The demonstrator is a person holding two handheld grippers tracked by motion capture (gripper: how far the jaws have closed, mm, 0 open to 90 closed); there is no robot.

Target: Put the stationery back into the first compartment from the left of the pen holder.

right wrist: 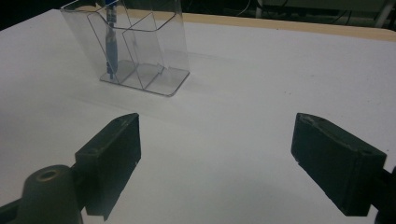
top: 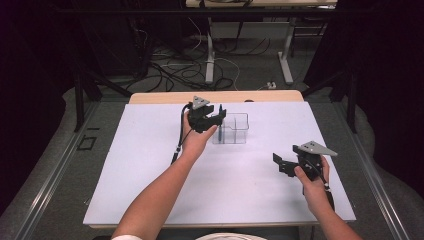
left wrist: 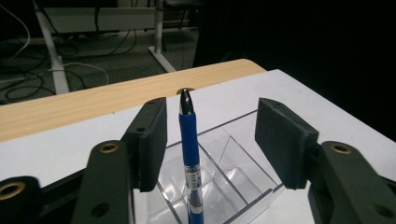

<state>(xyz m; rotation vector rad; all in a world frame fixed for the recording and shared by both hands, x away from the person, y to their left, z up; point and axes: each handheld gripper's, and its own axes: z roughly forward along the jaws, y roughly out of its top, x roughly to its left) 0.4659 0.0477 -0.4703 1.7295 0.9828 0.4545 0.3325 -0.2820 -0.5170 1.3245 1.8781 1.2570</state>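
A blue pen [left wrist: 189, 144] stands upright, tip up, in a compartment of a clear plastic holder [left wrist: 238, 172] on the white table. In the left gripper view my left gripper [left wrist: 212, 135] is open, its jaws on either side of the pen's upper end with a gap on both sides. From above, the left gripper [top: 216, 116] sits over the left part of the holder [top: 235, 129]. My right gripper [top: 279, 165] is open and holds nothing, low over the table at the front right. In the right gripper view my right gripper [right wrist: 219, 154] faces the holder [right wrist: 149, 56] and pen [right wrist: 110, 42] from a distance.
A white sheet [top: 150, 165] covers the table, with a wooden strip [top: 160, 97] along the far edge. Beyond it are desk legs and cables on the floor [top: 200, 70]. Metal rails [top: 45, 185] run along both sides of the table.
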